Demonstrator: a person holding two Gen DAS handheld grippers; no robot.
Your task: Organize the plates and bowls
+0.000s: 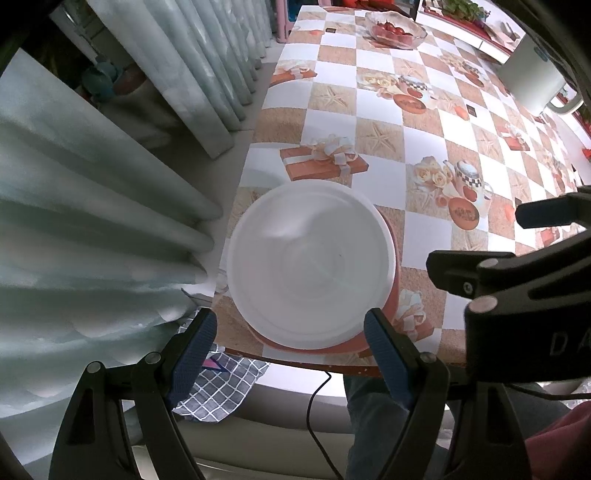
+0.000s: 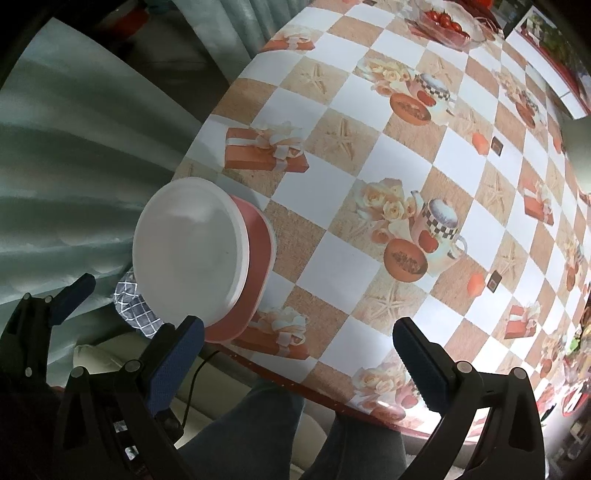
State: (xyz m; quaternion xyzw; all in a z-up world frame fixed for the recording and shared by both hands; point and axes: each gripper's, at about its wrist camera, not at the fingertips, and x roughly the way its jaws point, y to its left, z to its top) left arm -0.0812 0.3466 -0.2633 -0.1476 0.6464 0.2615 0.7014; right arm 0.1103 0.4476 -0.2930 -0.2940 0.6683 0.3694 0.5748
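Observation:
A white bowl (image 1: 310, 262) sits stacked on a pink plate (image 1: 392, 302) at the near left corner of the table; the same white bowl (image 2: 188, 247) and pink plate (image 2: 258, 254) show in the right wrist view. My left gripper (image 1: 291, 343) hangs over the stack, open, its blue pads clear of the bowl on either side. My right gripper (image 2: 299, 350) is open wide above bare tablecloth, to the right of the stack, holding nothing. The right gripper's black body (image 1: 517, 280) shows at the right of the left wrist view.
The table (image 2: 369, 288) wears a checked cloth with printed gift boxes and teapots. A glass bowl of tomatoes (image 1: 395, 29) stands at the far end, a white appliance (image 1: 532, 81) at the far right. Curtains (image 1: 92, 221) hang left; a person's legs (image 2: 266, 428) lie below the front edge.

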